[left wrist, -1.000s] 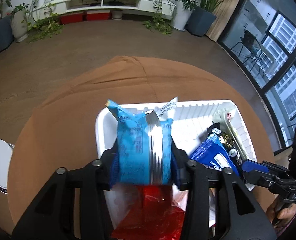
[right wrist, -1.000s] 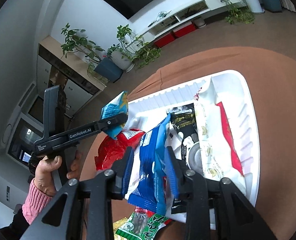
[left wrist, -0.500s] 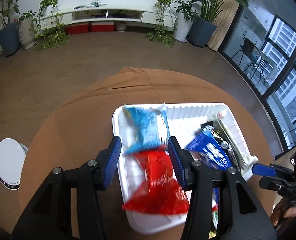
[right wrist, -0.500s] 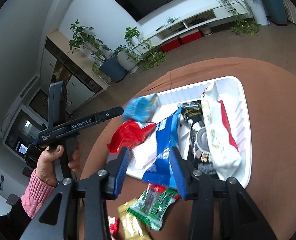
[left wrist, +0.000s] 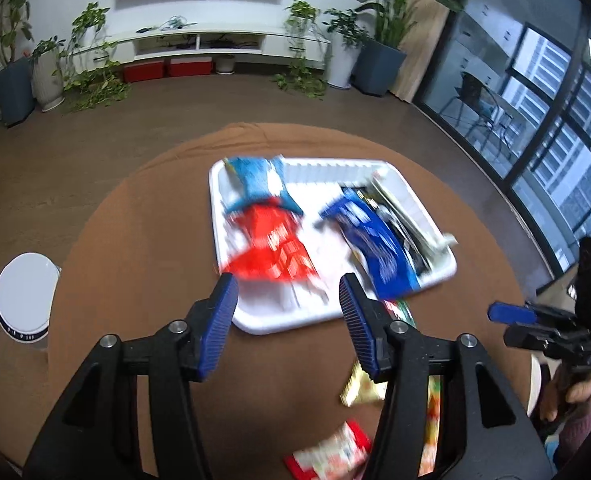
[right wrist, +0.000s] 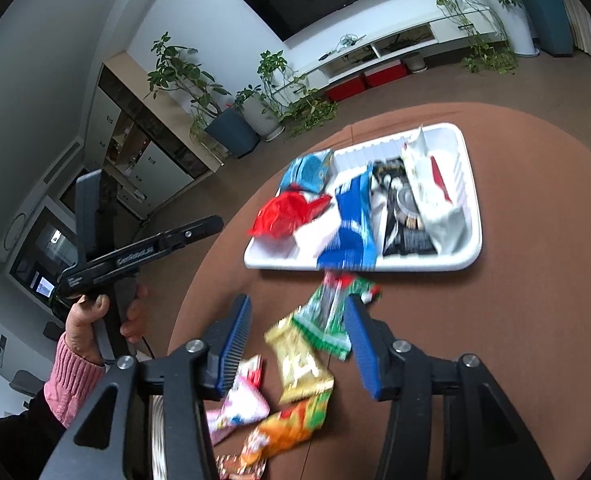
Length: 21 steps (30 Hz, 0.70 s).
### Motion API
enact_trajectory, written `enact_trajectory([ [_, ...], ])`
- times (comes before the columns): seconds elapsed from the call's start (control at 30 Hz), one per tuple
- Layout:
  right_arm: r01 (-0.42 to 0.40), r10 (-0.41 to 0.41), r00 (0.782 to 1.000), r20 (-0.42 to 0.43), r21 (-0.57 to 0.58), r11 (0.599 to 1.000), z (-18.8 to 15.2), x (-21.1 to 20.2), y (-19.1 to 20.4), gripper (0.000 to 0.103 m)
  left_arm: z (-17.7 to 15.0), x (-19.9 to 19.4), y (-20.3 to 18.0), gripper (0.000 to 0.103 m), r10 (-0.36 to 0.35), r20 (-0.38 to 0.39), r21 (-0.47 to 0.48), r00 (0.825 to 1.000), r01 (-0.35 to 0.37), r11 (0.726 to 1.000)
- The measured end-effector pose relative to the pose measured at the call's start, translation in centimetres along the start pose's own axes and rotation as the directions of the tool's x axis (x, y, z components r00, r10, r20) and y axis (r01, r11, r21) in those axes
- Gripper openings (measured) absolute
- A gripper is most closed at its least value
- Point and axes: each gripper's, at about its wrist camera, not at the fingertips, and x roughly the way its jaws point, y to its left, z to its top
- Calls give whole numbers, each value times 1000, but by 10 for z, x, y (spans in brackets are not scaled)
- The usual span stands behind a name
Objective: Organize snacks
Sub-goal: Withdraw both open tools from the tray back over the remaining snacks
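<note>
both tongs opening, empty; loose packs at worktop's near edge sit under right tongs [right wrist: 297, 344], green pack [right wrist: 329, 314] lengthwise toward tray [right wrist: 469, 258].

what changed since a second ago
The left gripper let go of the light blue packet, the right gripper of the dark blue packet; both pulled back empty, jaws opening. Both packets now lie in the white tray, which stayed put.

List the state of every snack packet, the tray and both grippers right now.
White plastic tray: on the table, part filled.
Light blue packet: in the tray.
Red packet: in the tray.
Dark blue packet: in the tray, overhanging its edge.
Green packet: on the table.
Gold packet: on the table.
Left gripper: opening, empty.
Right gripper: opening, empty.
</note>
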Motion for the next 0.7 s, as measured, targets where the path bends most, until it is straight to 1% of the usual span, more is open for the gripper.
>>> enact_trajectory([
  [0.1, 7, -6, 1000, -9, 7, 1000, -20, -4, 2, 53, -28, -13, -14, 51, -23, -18, 30, 1000, 23, 999],
  [0.2, -2, 3, 999, -32, 34, 999, -43, -4, 4, 54, -56, -18, -30, 51, -35, -53, 65, 998, 38, 997],
  [0.4, -13, 21, 995, -97, 84, 996, -86, 14, 6, 55, -113, -25, -56, 51, -57, -135, 136, 989, 76, 988],
  [0.47, -16, 27, 993, -116, 91, 996, -94, 20, 7, 55, -129, -28, -65, 51, -35, -156, 183, 987, 64, 981],
  [0.67, 9, -1, 990, -144, 50, 999, -103, 34, 21, 56, -159, -30, -76, 51, -55, -203, 209, 978, 98, 973],
  [0.7, 10, -3, 989, -146, 47, 999, -104, 36, 22, 56, -158, -26, -76, 51, -53, -207, 212, 977, 98, 972],
])
